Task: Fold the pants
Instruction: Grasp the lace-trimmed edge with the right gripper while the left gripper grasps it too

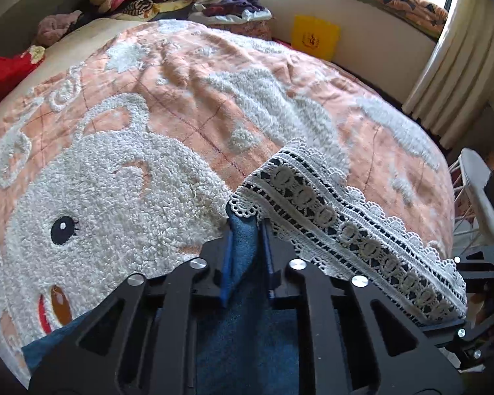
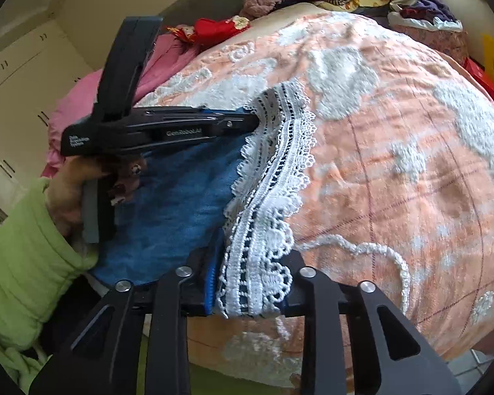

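Left wrist view: left gripper [image 1: 245,230] clamps the blue denim pants [image 1: 247,329] beside their white lace hem [image 1: 345,227]; right gripper [image 2: 247,283] seemingly pinches that lace. Lift both evenly, keeping the edge taut.

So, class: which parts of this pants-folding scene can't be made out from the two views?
- Left wrist view: most of the blue pants, hidden beneath the left gripper.
- Right wrist view: pants' lower part, covered by the green sleeve and the right gripper.
- Both views: waistband unseen.
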